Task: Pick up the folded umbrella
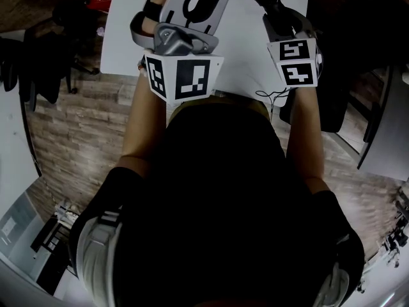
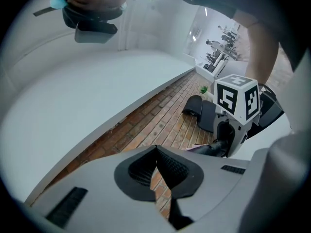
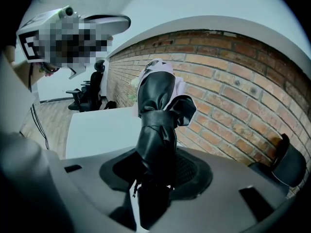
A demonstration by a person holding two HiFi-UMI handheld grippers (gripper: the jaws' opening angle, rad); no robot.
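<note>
The right gripper (image 3: 156, 173) is clamped on the folded umbrella (image 3: 156, 111). Both dark pads press on its lower part, and the handle end hangs toward the camera below them. The rest of the black bundle runs straight out past the jaw tips, bound round its middle by a strap, and a little pale fabric shows at the far end (its colour is hard to judge in this light). In the right gripper view that far end shows against the brick wall (image 3: 233, 81), and the white table (image 3: 97, 130) lies behind and to its left. No view shows whether any part of the umbrella touches the tabletop.

The left gripper (image 2: 156, 155) points level along the table's edge. Its pads meet at the tips with nothing between them, and only brick-patterned floor (image 2: 160, 120) shows through the gap nearer the camera. From the head view both grippers are raised side by side in front of the person, well apart from each other.
</note>
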